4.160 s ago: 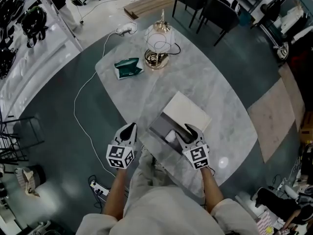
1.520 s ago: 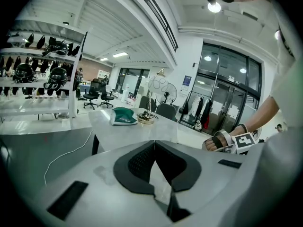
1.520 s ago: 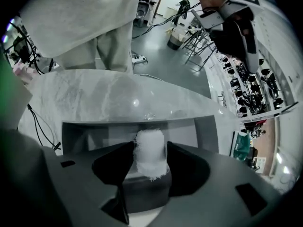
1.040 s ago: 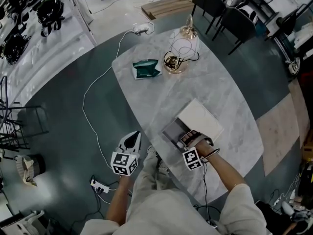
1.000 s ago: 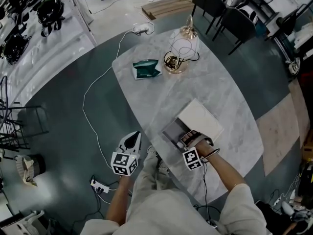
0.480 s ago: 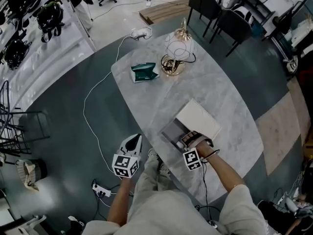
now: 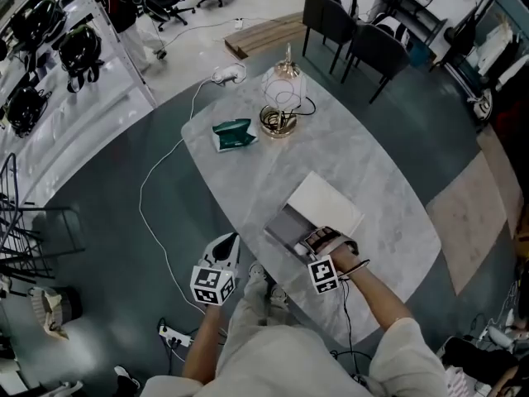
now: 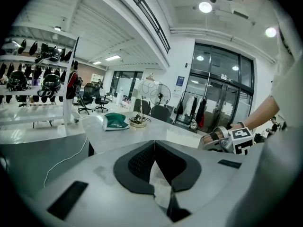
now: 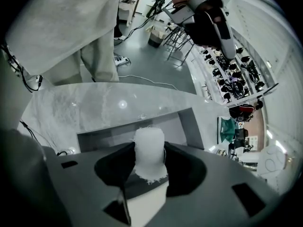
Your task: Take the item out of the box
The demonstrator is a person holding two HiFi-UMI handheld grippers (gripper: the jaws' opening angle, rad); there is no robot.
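Jaws of right gripper (image 9: 149,149) are clamping a white item (image 9: 149,138), frayed at its lower end, over the open grey box (image 9: 193,126). Box is sitting at the table's (image 7: 372,164) near edge, with a white lid (image 7: 326,205) lying against its far side. Left gripper (image 8: 154,148) jaws are pressing together with nothing between them; it is hanging just off the table's near edge. Green pouch (image 7: 233,133) and lamp (image 7: 279,98) are resting near the far edge.
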